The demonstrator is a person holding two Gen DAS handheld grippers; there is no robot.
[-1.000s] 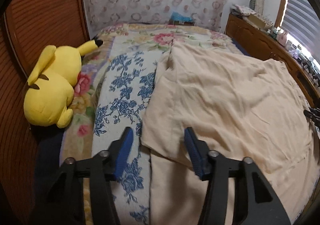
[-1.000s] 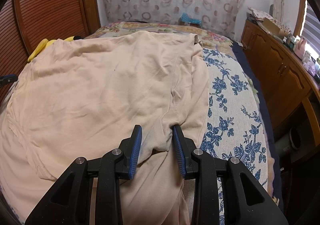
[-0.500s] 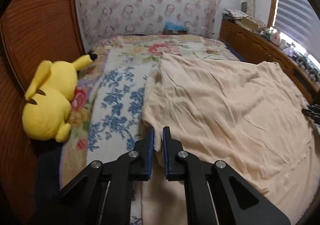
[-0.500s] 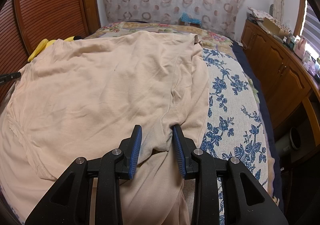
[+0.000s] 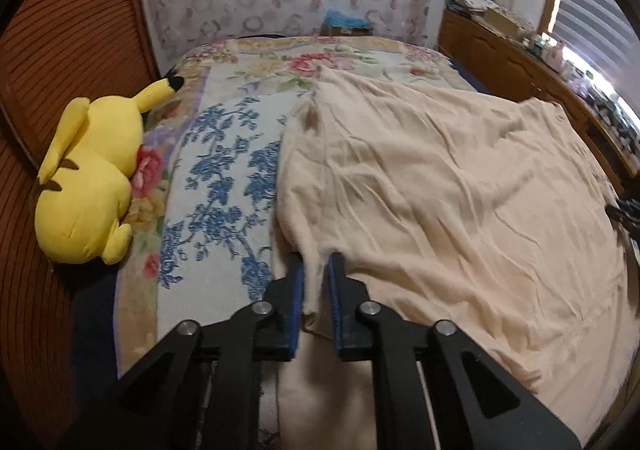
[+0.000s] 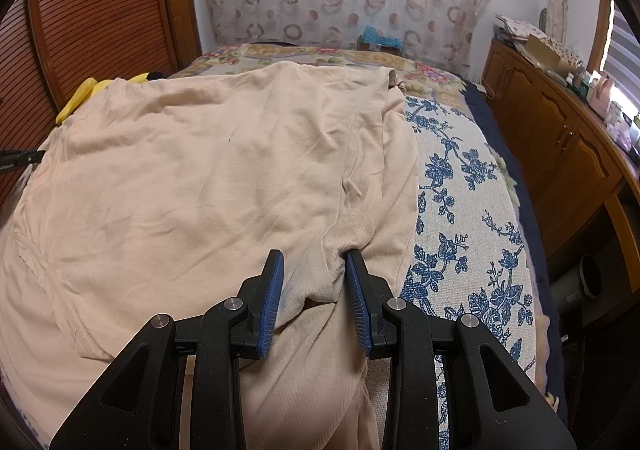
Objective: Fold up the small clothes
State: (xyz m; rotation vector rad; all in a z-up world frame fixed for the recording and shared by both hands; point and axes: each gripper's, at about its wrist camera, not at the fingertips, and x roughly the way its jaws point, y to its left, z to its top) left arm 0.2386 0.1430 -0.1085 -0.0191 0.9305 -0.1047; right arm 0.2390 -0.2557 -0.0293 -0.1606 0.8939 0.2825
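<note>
left hand-held gripper [image 5: 316, 262] pinched tight on a fold of the wrinkly cream cotton garment [image 5: 440, 190] | right hand-held gripper [image 6: 314, 260] spread partway, fabric bunched between, not clamped | garment's sprawled over the floral-quilted bed [image 6: 460, 190]

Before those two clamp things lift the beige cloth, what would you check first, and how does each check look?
1. Left gripper has fabric between its fingers: ok, shut on the beige garment.
2. Right gripper clamped: not ok, the fingers stand apart around a fold.
3. Garment lies flat: not ok, wrinkled.
4. Pikachu plush clear of the cloth: ok in the left view.
5. Grip catches only the top layer: cannot tell.
</note>
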